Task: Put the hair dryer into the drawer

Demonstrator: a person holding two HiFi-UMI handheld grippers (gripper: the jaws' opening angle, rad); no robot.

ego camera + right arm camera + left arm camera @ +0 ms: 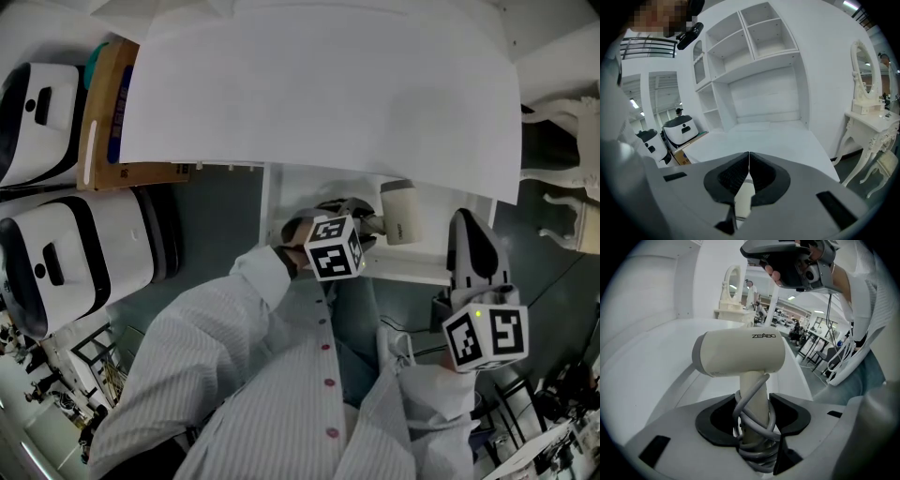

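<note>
A cream hair dryer (401,214) (740,355) has its grey cord wound round the handle. My left gripper (370,223) (754,416) is shut on that handle and holds the dryer head over the open white drawer (412,274) under the desk top (319,84). In the left gripper view the dryer stands upright above the drawer's white floor (651,366). My right gripper (465,223) (748,157) hovers to the right of the drawer, with its jaws shut tip to tip and nothing between them. It also shows at the top of the left gripper view, as the right gripper (787,263).
A cardboard box (117,112) and two white-and-black machines (66,248) (33,122) stand on the floor at the left. An ornate white dressing table (562,202) (869,117) is at the right. A white shelf unit (750,51) rises behind the desk.
</note>
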